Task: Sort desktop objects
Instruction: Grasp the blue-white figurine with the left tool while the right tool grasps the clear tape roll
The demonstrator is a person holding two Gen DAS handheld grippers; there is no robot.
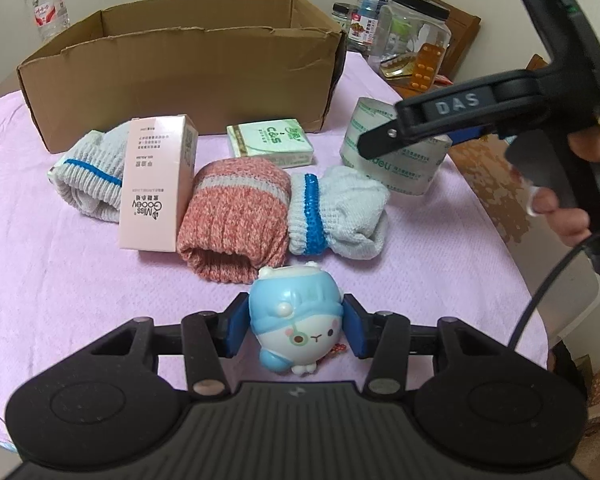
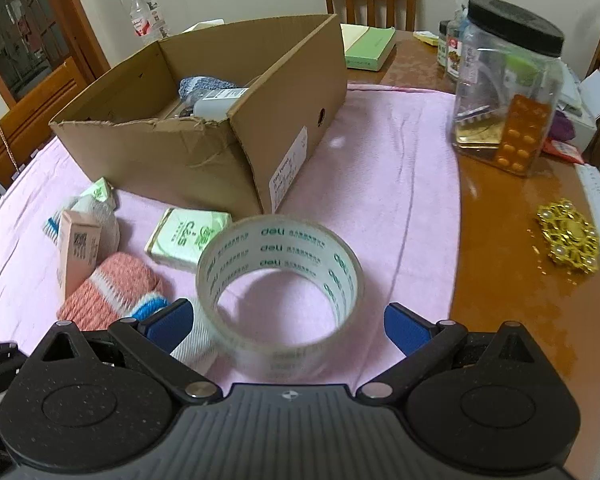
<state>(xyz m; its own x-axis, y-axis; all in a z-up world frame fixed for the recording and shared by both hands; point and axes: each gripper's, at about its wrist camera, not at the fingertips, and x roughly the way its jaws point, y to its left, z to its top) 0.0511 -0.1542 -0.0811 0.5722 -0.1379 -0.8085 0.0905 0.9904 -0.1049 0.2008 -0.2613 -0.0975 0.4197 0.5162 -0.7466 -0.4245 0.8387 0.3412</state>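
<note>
My left gripper [image 1: 295, 330] has its blue pads against both sides of a blue and white toy figure [image 1: 296, 320], which rests on the pink cloth [image 1: 60, 280]. My right gripper [image 2: 288, 326] is open just in front of a clear tape roll [image 2: 280, 276], which stands between its pads without touching them; the gripper also shows in the left wrist view [image 1: 380, 142], above the tape [image 1: 396, 160]. A red sock [image 1: 232, 220], two grey-blue socks [image 1: 336, 216], a pink box [image 1: 156, 184] and a green tissue pack [image 1: 270, 140] lie before the cardboard box [image 1: 180, 80].
The cardboard box [image 2: 204, 148] holds a grey sock and a white bottle. A clear jar [image 2: 508, 80] with pill blister, a gold ornament [image 2: 568, 240], a green book [image 2: 368, 46] and a water bottle [image 2: 146, 12] stand on the wooden table. Chairs surround it.
</note>
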